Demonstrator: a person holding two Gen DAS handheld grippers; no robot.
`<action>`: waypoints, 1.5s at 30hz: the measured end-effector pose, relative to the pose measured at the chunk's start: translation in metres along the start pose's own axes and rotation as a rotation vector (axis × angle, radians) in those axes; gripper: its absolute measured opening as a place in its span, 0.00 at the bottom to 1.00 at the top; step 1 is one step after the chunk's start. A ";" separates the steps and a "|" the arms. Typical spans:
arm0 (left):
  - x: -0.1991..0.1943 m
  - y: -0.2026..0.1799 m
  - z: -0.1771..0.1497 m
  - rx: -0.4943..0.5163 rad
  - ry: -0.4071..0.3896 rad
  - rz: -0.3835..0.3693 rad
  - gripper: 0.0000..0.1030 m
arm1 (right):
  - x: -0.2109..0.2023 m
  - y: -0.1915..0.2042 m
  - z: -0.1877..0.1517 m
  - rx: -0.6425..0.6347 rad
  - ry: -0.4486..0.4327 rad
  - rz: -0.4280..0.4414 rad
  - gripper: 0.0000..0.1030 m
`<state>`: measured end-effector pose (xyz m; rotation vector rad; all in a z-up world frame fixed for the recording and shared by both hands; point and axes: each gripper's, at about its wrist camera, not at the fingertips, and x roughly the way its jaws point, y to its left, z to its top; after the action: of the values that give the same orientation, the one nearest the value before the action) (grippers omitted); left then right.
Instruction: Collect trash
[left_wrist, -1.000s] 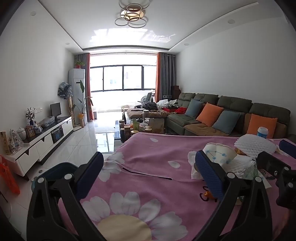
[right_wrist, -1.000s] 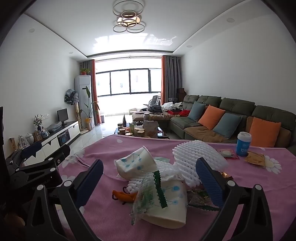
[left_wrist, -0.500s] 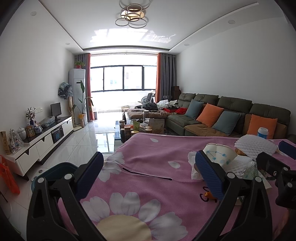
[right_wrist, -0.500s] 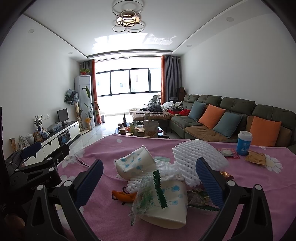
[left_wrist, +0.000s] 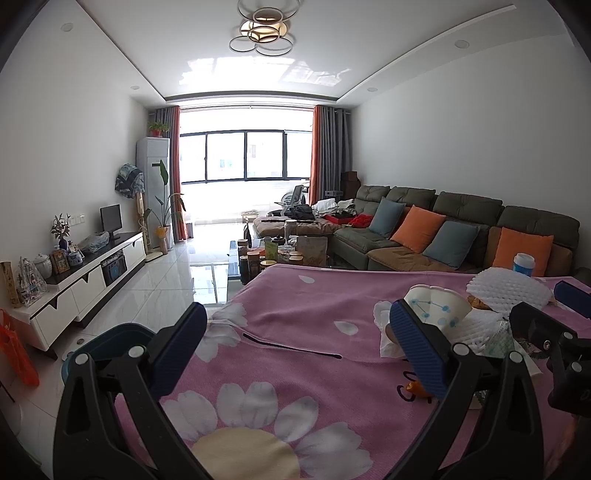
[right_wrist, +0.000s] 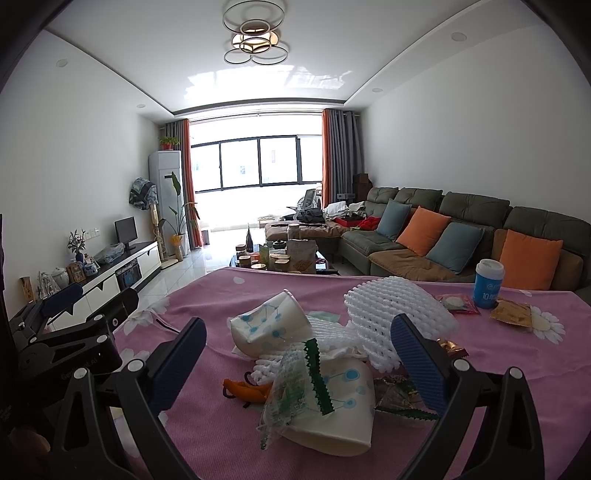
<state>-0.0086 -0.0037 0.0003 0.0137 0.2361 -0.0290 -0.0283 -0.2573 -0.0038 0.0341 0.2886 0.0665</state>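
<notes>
Poised before the first pick: right gripper (right_wrist: 297, 363) and left gripper (left_wrist: 295, 354) hovering, fingers released, over trash pile (right_wrist: 317, 354) heaped on pink-clothed bench (right_wrist: 207, 424). Next, likely: closing on crushed paper cup (right_wrist: 328, 406).

A pink flowered cloth (right_wrist: 207, 424) covers the desk, carrying crushed paper cups (right_wrist: 271, 326), white foam netting (right_wrist: 391, 314), wrappers (right_wrist: 511, 314) and a blue cup (right_wrist: 487, 284).

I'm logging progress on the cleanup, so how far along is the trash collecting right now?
Nothing looks collected yet. Both the left tool and right tool are open and hold nothing. The crushed paper cup, clear wrapper, white foam net, second cup and small packets all lie on the pink tablecloth. The dark bin sits on the floor beside the table.
</notes>
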 end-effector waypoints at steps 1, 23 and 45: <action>0.000 0.000 0.000 0.001 0.000 0.000 0.95 | 0.000 -0.001 -0.001 0.000 0.000 0.001 0.94; 0.008 -0.005 -0.004 0.009 0.029 -0.027 0.95 | 0.007 -0.007 -0.001 -0.008 0.037 0.016 0.94; 0.130 -0.060 -0.011 -0.020 0.508 -0.574 0.67 | 0.064 -0.114 0.008 0.239 0.213 0.019 0.65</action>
<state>0.1130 -0.0672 -0.0408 -0.0681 0.7429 -0.5998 0.0417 -0.3666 -0.0190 0.2681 0.5082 0.0540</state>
